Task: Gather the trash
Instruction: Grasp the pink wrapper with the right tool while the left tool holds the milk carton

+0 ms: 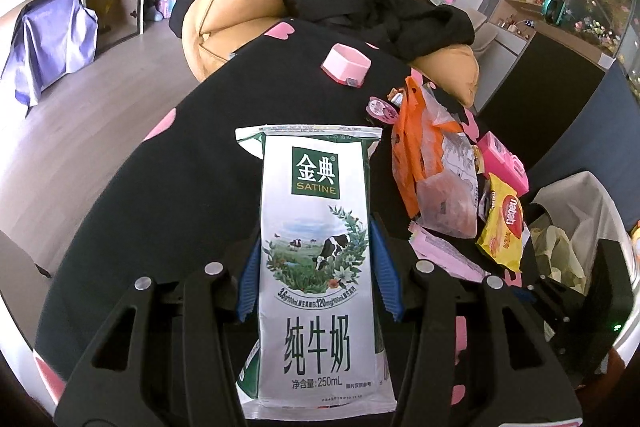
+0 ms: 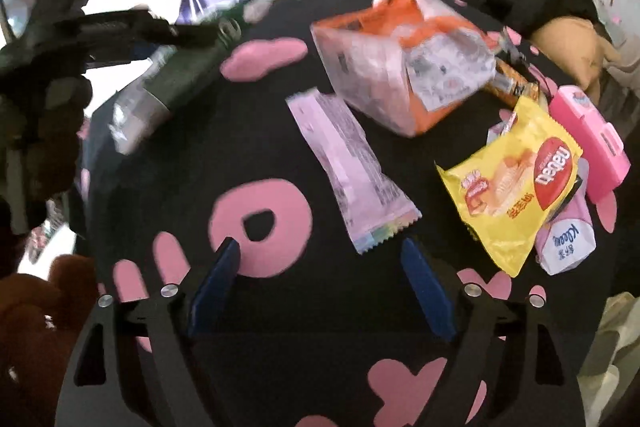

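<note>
**Spotter:** What have you got closest in?

**Me:** My left gripper (image 1: 316,267) is clamped on the milk carton (image 1: 316,227), blue pads pressed on both of its sides, carton upright and above the black cloth (image 1: 160,207). I'll use that carton as my anchor. My right gripper (image 2: 324,283) has nothing in it; its jaws stand wide apart, tilted down over the same cloth.

**Spotter:** And beyond the carton?

**Me:** Just to its right, a pale pink wrapper (image 2: 352,171) lies flat, its crimped end nearest my right fingertips. Further right of the carton is the yellow wafer packet (image 2: 516,183), partly over a small tissue pack (image 2: 568,239). Behind those sits the orange-and-clear bag (image 2: 404,63), and past the carton, a pink lid (image 1: 346,65). The lined bin (image 1: 580,227) is at the far right of the carton, beside the cloth's edge.

**Spotter:** Where could this go wrong?

**Me:** I judge the pink wrapper is next for the right side. It's thin and flat, so the fingers may close on cloth and drag it, shifting everything on it. The right view is smeared, so my aim is rough. The carton seems empty and soft; squeeze harder and it buckles, ease off and it slides out. Carrying it rightward to the bin also crosses my right gripper's path, so the two could knock together.
</note>
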Motion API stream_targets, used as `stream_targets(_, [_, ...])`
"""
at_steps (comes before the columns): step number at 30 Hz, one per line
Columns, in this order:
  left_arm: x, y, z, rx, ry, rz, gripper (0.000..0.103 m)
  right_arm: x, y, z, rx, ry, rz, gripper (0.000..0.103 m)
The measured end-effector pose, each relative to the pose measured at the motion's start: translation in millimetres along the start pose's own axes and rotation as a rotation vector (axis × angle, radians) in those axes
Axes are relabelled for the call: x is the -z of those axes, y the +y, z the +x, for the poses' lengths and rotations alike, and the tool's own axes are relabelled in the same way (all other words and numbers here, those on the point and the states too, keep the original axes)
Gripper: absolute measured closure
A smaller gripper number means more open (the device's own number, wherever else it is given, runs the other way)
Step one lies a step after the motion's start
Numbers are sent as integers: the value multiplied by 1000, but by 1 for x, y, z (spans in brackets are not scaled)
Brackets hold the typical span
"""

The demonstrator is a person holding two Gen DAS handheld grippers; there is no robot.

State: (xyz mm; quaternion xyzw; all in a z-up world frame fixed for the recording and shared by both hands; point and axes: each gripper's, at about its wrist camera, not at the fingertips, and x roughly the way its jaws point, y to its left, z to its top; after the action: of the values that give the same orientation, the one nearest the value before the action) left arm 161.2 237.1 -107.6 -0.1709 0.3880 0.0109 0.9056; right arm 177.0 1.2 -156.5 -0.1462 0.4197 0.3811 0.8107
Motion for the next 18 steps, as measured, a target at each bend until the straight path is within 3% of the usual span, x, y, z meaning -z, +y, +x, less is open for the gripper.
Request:
stream_targets(3, [-1, 2, 0, -3, 2, -5, 57, -13, -2, -11, 28, -58, 3, 26])
stream_targets(4, [-2, 2, 1, -2, 4, -7, 57, -21, -4, -11, 33, -61, 9, 34])
stream_targets(5, [-2, 1, 2, 0, 5, -9, 57, -28, -7, -8, 26, -57, 14, 46])
stream_targets(6, [-2, 1, 2, 1, 5, -9, 57, -36, -9, -3, 9, -46, 18, 49])
stream_targets(13, [-1, 4, -3, 10, 3, -11, 57, -55, -4, 38, 48, 46, -52, 68])
stream_targets(15, [-1, 6, -2, 8, 3, -17, 57, -54, -3, 39, 55, 45, -46, 69])
stream_targets(18, [-1, 7, 0, 8, 9, -20, 57, -54, -5, 36, 61, 48, -34, 80])
